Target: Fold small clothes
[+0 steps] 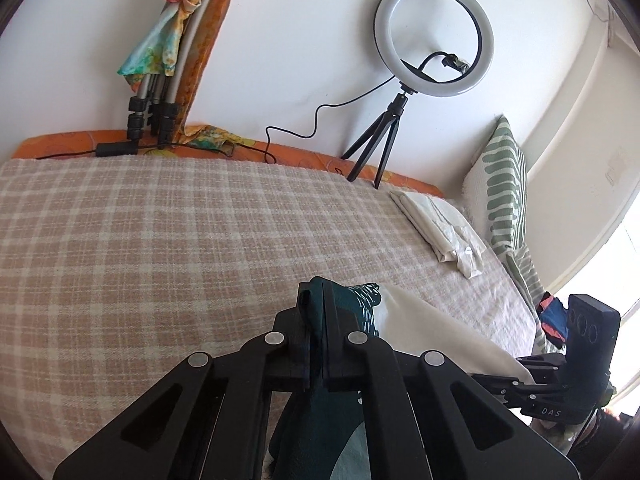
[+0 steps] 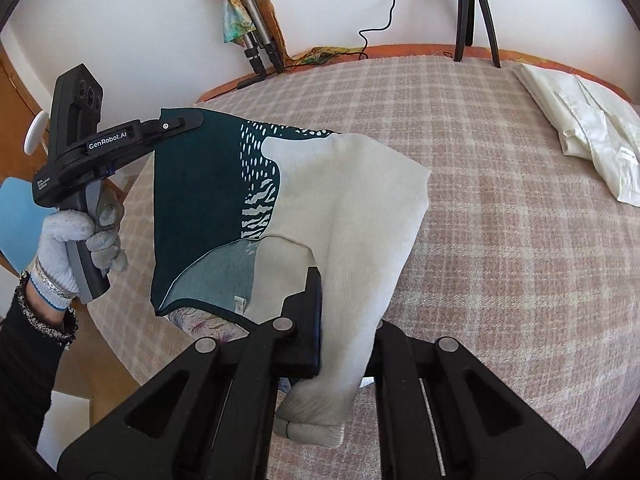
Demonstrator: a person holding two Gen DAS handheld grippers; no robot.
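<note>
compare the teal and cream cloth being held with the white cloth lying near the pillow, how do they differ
The teal and cream cloth hangs lifted above the checked blanket, clamped by the left hand-held gripper and the right hand-held gripper; the white cloth lies on the blanket, untouched. The held cloth is patterned in teal, grey and cream; the white one is plain. The held one is spread open, the white one roughly folded. Both are small fabric pieces.

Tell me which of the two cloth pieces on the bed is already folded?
The plain white garment near the striped pillow lies folded on the checked blanket. The teal-and-cream cloth hangs unfolded between the left hand-held gripper and the right hand-held gripper.
</note>
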